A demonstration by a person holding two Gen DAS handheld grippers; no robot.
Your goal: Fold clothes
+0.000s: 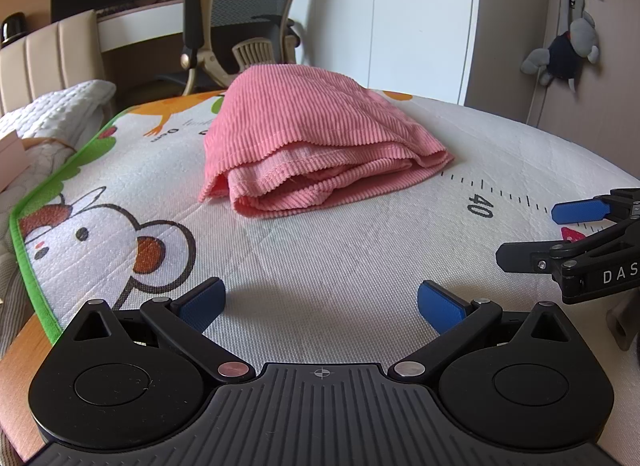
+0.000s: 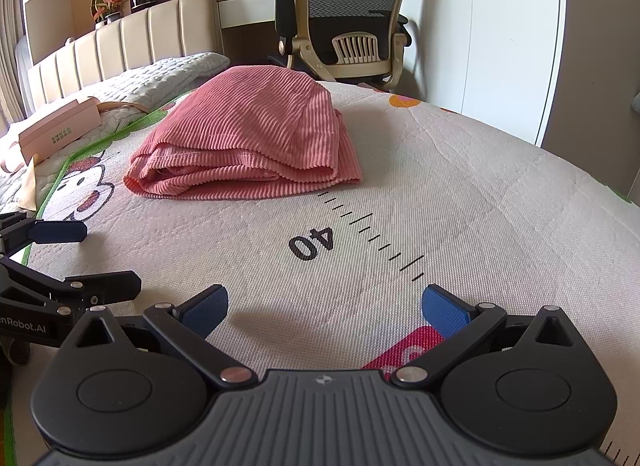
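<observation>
Left wrist view shows the pink garment (image 1: 316, 137) lying folded in layers on the printed mat (image 1: 320, 266) over the bed, well ahead of both tools. Left tongs (image 1: 320, 306) are spread and hold nothing; right tongs (image 2: 324, 306) likewise spread, empty. Risk, as I judge it: pinching only the top layer at the loose front hem would drag the stack open, and the ribbed cloth may slide on the mat. An office chair (image 2: 352, 13) and a pink box (image 2: 60, 127) stand off to the sides; nothing blocks the approach

1 folded pink garment (image 1: 316, 137), 2 claws (image 1: 320, 306) (image 2: 324, 308), 1 mat (image 1: 360, 258), 1 chair (image 1: 244, 13)
</observation>
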